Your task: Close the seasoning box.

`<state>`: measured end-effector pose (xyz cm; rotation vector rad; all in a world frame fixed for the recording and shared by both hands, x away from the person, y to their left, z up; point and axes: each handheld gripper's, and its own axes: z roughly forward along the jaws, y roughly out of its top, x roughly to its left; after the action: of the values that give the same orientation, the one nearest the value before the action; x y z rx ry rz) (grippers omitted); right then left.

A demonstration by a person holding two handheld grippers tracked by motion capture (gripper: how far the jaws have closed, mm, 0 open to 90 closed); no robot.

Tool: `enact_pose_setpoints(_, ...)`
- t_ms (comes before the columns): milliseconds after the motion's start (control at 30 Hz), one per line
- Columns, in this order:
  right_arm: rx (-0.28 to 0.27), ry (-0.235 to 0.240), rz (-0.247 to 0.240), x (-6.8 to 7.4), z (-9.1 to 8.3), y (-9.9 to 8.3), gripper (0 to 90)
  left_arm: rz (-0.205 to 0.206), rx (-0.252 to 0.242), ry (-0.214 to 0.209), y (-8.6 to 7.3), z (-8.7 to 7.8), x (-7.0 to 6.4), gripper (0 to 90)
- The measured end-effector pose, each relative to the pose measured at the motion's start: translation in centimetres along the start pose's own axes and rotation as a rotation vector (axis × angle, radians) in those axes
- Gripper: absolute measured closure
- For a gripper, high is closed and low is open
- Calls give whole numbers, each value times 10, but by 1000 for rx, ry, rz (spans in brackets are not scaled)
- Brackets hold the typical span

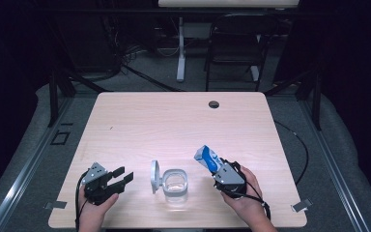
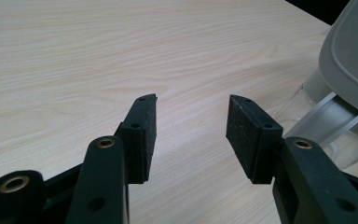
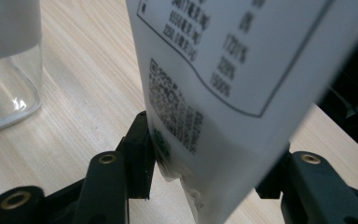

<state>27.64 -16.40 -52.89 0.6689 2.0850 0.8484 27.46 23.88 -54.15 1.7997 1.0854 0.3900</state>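
Right gripper (image 1: 221, 167) clamps blue-white packet (image 1: 206, 158), right of clear container (image 1: 175, 183), near table edge; left gripper (image 1: 121, 176) wide, empty. Advise: tilt packet squarely over opening, steady container beside hinged lid (image 1: 155, 176)

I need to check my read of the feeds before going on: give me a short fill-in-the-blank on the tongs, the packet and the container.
1. The right tongs are shut on a blue and white ____.
2. The left tongs stand ____, with nothing between them.
3. The lid of the clear container is ____.
4. The container stands ____ the two tongs on the table.

Missing words: packet; open; open; between
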Motion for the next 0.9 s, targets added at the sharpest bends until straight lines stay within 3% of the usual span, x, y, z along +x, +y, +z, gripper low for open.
enact_pose_setpoints(167, 4, -15, -44, 3, 1, 1, 503, 3, 2, 2, 0, 0, 0, 533)
enact_pose_setpoints(500, 2, -27, -82, 5, 3, 5, 503, 2, 3, 3, 0, 0, 0, 533)
enact_pose_setpoints(700, -6, 1, -75, 5, 4, 6, 503, 0, 5, 1, 0, -1, 0, 533)
enact_pose_setpoints(900, -2, 12, -108, 6, 2, 8, 502, 1, 4, 1, 0, -1, 1, 533)
